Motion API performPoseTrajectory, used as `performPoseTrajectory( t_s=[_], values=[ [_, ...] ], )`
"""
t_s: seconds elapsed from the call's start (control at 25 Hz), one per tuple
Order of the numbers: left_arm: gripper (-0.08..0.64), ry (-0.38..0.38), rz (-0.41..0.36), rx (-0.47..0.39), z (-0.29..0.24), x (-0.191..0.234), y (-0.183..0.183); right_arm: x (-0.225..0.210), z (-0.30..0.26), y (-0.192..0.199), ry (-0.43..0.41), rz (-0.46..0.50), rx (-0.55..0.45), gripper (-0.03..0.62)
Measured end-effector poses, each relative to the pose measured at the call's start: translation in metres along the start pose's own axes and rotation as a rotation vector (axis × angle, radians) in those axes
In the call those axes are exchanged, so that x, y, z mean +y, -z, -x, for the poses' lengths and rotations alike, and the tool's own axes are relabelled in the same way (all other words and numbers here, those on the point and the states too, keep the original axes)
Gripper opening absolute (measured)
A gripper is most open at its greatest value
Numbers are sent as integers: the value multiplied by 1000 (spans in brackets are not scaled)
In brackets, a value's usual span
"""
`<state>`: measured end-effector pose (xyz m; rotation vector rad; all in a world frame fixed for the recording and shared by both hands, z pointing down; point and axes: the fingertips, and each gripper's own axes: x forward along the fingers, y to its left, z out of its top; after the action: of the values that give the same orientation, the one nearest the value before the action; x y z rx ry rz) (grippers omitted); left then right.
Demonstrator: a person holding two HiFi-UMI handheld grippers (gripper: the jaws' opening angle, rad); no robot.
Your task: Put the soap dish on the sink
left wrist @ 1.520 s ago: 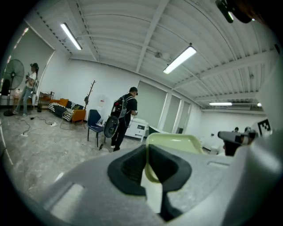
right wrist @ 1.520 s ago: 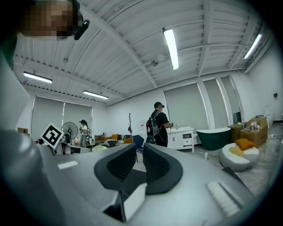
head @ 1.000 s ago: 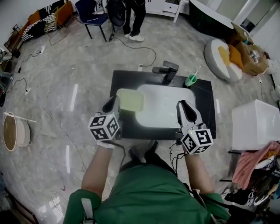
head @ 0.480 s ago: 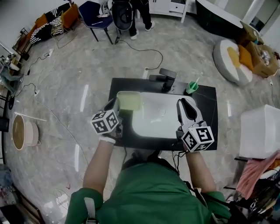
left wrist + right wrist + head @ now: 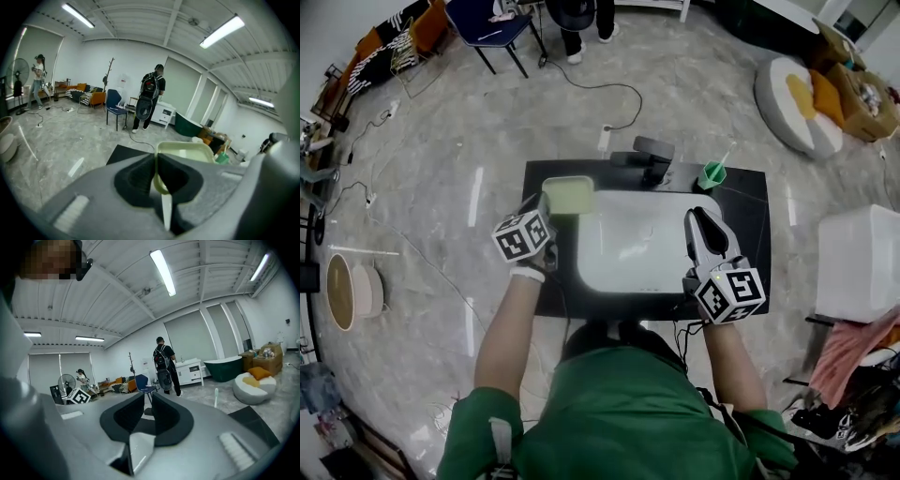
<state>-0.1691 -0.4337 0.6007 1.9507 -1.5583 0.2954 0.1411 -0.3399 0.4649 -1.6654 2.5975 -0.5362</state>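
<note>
Left gripper [image 5: 542, 202]: my jaws are clamped on the near rim of the soap dish [image 5: 568, 195]; the thin pale edge sits pinched between the two black pads.
Soap dish: pale yellow-green, rectangular and open side up. I hold it about level at the far left corner of the sink [image 5: 630, 267]. From the head view it overlaps the basin's corner and the black countertop [image 5: 748, 246] beside it. I cannot tell whether it is resting there or just above.
Right gripper [image 5: 701, 217]: I have it over the right rim of the sink, pointing away from me. The jaws are drawn close with only a slim gap, and nothing is in the gap.
Sink: a white basin set in the black countertop, with the bowl bare.
Faucet [image 5: 652, 155]: black, at the back edge of the basin, to the right of the dish.
Green cup [image 5: 711, 175]: on the countertop at the far right corner of the basin, with a toothbrush [image 5: 723, 158] standing in it, well apart from the dish.
Background: a person with a backpack [image 5: 151, 100] stands beyond a blue chair [image 5: 114, 106].
</note>
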Motion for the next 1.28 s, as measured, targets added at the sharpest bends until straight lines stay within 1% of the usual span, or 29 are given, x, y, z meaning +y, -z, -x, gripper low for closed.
performPoseTrajectory(
  t_s=[0.32,0.6,0.76,0.88,1.08,1.2,1.28],
  values=[
    [18,-12,-10,78,-84,30,10,-20,-24,28,82,-14,61,51],
    [18,-62,-9,146,-135,55,27,-31,-38,41,119,-19,95,51],
    [18,-102,-30,177,-152,71,35,-34,-42,48,131,3,121,51],
    [18,-135,-49,194,-159,82,41,-33,-46,55,125,26,137,51],
    [23,-170,-93,204,-166,93,45,-32,-52,59,126,16,147,51],
    [88,-173,-113,204,-165,91,44,-32,-55,59,124,20,147,51],
    [104,-184,-107,187,-158,94,39,-31,-57,56,122,23,144,51]
  ],
)
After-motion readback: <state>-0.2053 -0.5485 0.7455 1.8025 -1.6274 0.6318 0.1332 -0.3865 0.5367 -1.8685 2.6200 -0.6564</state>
